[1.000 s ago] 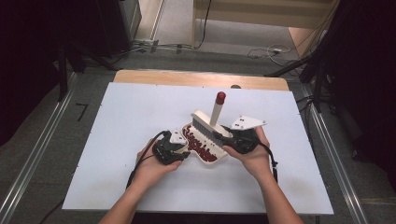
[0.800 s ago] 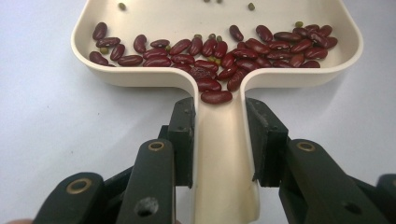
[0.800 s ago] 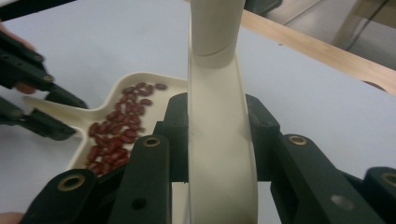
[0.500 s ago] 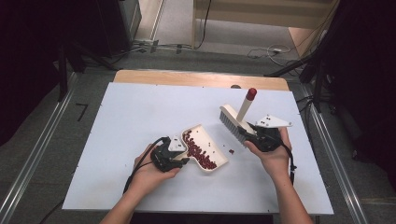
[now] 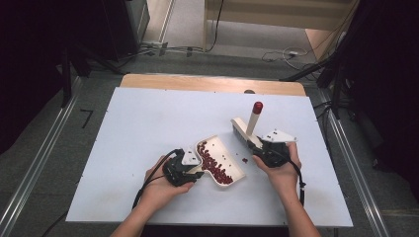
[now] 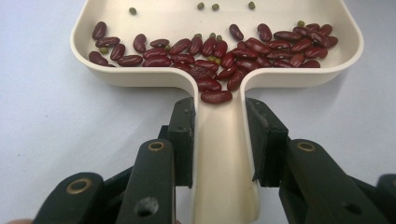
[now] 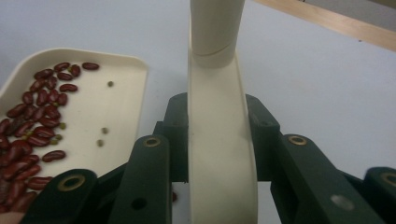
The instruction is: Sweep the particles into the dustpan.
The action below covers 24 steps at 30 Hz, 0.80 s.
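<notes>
Two jaws-pairs clamped: left gripper [image 6: 219, 140] on dustpan [image 6: 217, 37]; right gripper [image 7: 217, 140] on brush [image 7: 219, 116].

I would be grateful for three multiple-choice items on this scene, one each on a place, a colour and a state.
1. Most beans lie: A in the dustpan; B on the floor; C in a bowl.
2. The brush handle's tip is: A blue; B red; C green.
3. The left gripper is: A open; B lying on the table; C shut on the dustpan's handle.

A: beans pile inside its tray.
B: a red cap tops the handle.
C: the fingers press both sides of the handle.
</notes>
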Each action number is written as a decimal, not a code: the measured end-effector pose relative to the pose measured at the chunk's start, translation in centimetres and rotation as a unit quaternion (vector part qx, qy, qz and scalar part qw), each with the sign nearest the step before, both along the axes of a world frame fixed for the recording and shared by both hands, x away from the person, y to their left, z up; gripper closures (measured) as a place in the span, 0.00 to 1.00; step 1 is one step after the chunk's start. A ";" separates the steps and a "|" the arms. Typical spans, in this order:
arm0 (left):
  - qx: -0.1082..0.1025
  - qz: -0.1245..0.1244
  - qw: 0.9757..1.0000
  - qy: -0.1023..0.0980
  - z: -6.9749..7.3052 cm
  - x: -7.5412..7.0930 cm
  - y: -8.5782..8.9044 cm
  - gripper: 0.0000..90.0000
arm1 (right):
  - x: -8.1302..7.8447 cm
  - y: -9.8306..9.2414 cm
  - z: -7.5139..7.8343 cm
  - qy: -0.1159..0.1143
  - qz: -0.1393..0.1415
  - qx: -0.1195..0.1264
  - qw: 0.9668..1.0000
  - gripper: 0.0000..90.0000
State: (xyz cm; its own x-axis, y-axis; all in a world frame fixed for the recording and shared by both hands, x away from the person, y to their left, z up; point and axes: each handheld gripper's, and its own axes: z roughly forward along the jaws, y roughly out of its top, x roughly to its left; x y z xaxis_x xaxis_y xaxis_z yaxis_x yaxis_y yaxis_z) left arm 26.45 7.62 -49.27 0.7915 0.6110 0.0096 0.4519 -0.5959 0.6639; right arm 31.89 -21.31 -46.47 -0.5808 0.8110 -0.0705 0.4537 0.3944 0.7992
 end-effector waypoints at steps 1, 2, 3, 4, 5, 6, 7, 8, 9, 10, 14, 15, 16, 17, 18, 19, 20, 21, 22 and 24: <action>-0.001 0.001 1.000 -0.001 0.0 0.0 0.0 0.74 | -0.2 0.3 -0.1 -0.001 0.001 -0.003 1.000 0.73; -0.002 0.000 1.000 -0.001 0.0 0.0 0.0 0.74 | -0.4 0.5 -0.1 -0.001 -0.002 -0.005 1.000 0.73; 0.000 0.000 1.000 -0.001 0.0 0.0 0.0 0.74 | -0.6 0.8 -0.1 0.000 -0.005 -0.005 1.000 0.73; -0.001 0.000 1.000 0.000 -0.1 0.0 0.0 0.74 | -0.8 1.1 -0.1 0.003 -0.006 -0.001 1.000 0.73; -0.001 -0.001 1.000 0.000 -0.1 0.1 -0.1 0.74 | -0.9 1.3 -0.2 0.004 -0.006 -0.001 1.000 0.73; 0.000 -0.001 1.000 0.000 -0.1 0.1 -0.1 0.74 | -1.1 1.6 -0.2 0.002 -0.008 -0.003 1.000 0.73; 0.000 -0.001 1.000 0.001 -0.1 0.1 -0.1 0.74 | -1.3 1.8 -0.2 0.002 -0.009 -0.003 1.000 0.73; 0.000 -0.001 1.000 0.001 -0.1 0.1 -0.1 0.74 | -1.5 2.0 -0.2 0.003 -0.007 -0.001 1.000 0.73; -0.001 -0.001 1.000 0.001 -0.1 0.1 -0.1 0.74 | -1.7 2.3 -0.1 0.004 -0.007 0.001 1.000 0.73; -0.003 0.001 1.000 0.001 -0.1 0.1 -0.1 0.74 | -1.9 2.5 -0.1 0.006 -0.005 0.005 1.000 0.73; -0.003 0.001 1.000 0.000 -0.2 0.1 -0.1 0.74 | -2.7 3.5 0.2 0.020 0.009 0.019 1.000 0.73; -0.004 0.001 1.000 0.000 -0.2 0.1 -0.1 0.74 | -2.9 3.8 0.2 0.021 0.013 0.019 1.000 0.73; -0.003 0.002 1.000 0.000 -0.2 0.1 -0.1 0.74 | -3.2 4.1 0.2 0.020 0.016 0.015 1.000 0.73; -0.004 0.002 1.000 0.001 -0.3 0.1 -0.1 0.74 | -3.4 4.3 0.3 0.015 0.018 0.014 1.000 0.73; -0.005 0.002 1.000 0.001 -0.3 0.1 -0.1 0.74 | -3.6 4.4 0.4 0.018 0.023 0.021 0.999 0.73; -0.004 0.002 1.000 0.001 -0.3 0.1 -0.1 0.74 | -3.7 4.4 0.6 0.021 0.029 0.029 0.999 0.73; -0.005 0.002 1.000 0.001 -0.3 0.1 -0.1 0.74 | -3.8 4.5 0.8 0.027 0.034 0.035 0.998 0.73; -0.005 0.003 1.000 0.001 -0.3 0.1 -0.1 0.74 | -3.9 4.5 0.9 0.029 0.039 0.037 0.998 0.73; -0.005 0.002 1.000 0.001 -0.3 0.1 -0.1 0.74 | -4.0 4.6 1.1 0.029 0.041 0.038 0.998 0.73; -0.005 0.002 1.000 0.001 -0.3 0.1 -0.1 0.74 | -4.2 4.4 1.4 0.025 0.045 0.043 0.998 0.73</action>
State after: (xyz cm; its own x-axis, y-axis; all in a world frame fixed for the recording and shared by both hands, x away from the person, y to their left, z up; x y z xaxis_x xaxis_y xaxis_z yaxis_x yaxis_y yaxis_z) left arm 26.50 7.56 -49.58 0.7888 0.6147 0.0013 0.4559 -0.5865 0.6695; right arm 27.71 -16.91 -45.10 -0.6520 0.7577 0.0277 0.4603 0.3666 0.8085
